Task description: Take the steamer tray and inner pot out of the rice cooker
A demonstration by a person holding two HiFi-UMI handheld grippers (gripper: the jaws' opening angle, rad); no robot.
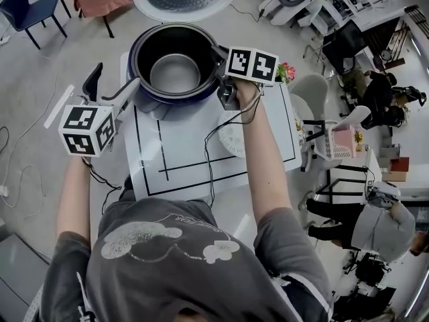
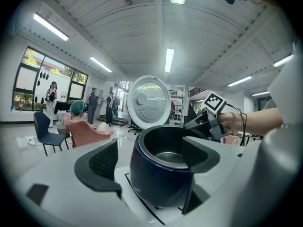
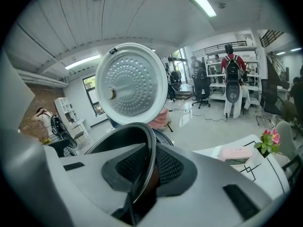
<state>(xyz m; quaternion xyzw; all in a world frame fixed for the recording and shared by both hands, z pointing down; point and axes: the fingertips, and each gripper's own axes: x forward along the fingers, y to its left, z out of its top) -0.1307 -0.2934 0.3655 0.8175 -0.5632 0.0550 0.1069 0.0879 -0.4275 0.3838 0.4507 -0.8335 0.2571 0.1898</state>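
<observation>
Dark metal inner pot [image 1: 173,72] sits in round navy rice cooker [image 1: 149,98], upper centre of frame. R gripper [image 3: 144,169] jaws clamp pot's right rim. L gripper [image 2: 150,162] jaws stand open, just beside cooker's left side.

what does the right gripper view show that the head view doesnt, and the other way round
Only the right gripper view: a close look at the right gripper shut on the thin rim of the inner pot.
Only the head view: the left gripper, open and apart from the rice cooker on its left, and the pot's bottom with nothing lying in it.
Both: the open lid, the lined white mat and the flowers.
</observation>
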